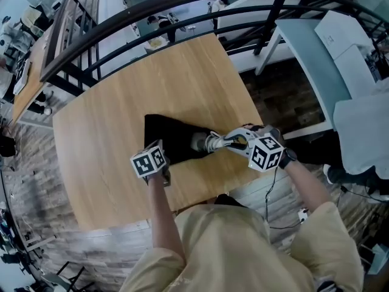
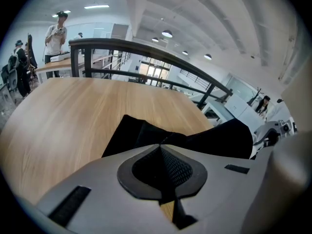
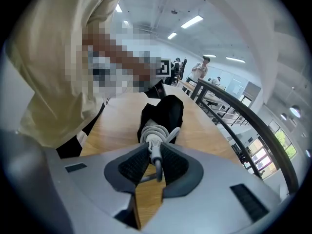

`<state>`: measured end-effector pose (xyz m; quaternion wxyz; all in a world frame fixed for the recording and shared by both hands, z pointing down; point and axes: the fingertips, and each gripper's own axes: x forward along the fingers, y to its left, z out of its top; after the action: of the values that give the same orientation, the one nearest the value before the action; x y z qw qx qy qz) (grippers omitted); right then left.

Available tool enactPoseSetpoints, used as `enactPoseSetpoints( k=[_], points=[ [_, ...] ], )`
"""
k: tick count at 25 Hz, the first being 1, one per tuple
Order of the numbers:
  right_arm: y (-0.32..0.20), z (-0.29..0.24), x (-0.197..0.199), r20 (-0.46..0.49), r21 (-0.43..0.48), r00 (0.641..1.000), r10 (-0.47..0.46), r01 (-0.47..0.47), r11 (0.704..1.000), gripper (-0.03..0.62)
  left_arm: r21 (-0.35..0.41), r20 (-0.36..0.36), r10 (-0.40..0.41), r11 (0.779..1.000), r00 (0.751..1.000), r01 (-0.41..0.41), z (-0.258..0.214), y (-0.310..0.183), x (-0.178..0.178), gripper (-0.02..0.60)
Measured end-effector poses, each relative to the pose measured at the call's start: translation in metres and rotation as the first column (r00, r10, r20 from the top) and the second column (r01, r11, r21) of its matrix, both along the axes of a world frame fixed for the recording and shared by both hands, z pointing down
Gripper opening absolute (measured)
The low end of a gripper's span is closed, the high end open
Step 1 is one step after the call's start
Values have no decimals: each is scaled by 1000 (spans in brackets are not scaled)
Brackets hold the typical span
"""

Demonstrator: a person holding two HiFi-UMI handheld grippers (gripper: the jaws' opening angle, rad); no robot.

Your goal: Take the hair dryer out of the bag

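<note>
The left hand-held gripper (image 2: 161,150) clamped the limp black bag (image 1: 168,134); the right hand-held gripper (image 3: 152,157) pinched the hair dryer's (image 1: 201,142) flexible grey cord (image 3: 155,141). Its rigid handle would likely grip surer.

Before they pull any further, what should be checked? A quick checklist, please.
1. Grip of left hand-held gripper on bag: ok, jaws shut on the black fabric.
2. Grip of right hand-held gripper on cord: ok, jaws clamped on the grey cord.
3. Dryer clear of bag: not ok, only its cord end shows at the mouth.
4. Cord free of snags: cannot tell, loops bunch at the mouth.
5. Bag resting on table: ok.
</note>
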<state>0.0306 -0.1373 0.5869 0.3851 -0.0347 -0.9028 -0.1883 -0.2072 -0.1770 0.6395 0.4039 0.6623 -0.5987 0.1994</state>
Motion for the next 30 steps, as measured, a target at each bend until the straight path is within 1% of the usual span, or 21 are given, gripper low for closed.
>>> enactPoseSetpoints(
  k=[4,12,15,17,19,22,24,26,30],
  points=[
    [1,-12,15,19,5,999,40,-40,999,71,-15,13,13,1000,1000,-13,7,-5,4,14],
    [-7,-30,51,41,22,986,165,-165,986,69,-25,17,44,999,999,-43,18,-11,16,14],
    [-10,-33,68,37,35,976,216,-217,976,69,-29,36,46,999,998,-45,25,-11,18,14],
    [-13,-31,82,34,45,963,267,-269,962,69,-27,38,41,999,998,-40,26,-9,17,14],
    [-16,-26,95,34,49,941,336,-337,940,69,-22,35,39,999,999,-38,25,-7,15,14],
    [-19,-16,111,47,55,893,448,-450,891,69,-14,31,43,999,999,-43,20,-4,17,14],
    [-21,-9,120,65,67,850,523,-527,847,69,-8,29,50,999,998,-50,17,-2,22,14],
    [-23,-3,124,92,64,799,594,-600,797,69,1,30,56,998,998,-56,15,-2,27,14],
    [-16,15,115,125,51,720,683,-692,720,69,18,29,70,997,997,-71,12,4,38,15]
  ],
)
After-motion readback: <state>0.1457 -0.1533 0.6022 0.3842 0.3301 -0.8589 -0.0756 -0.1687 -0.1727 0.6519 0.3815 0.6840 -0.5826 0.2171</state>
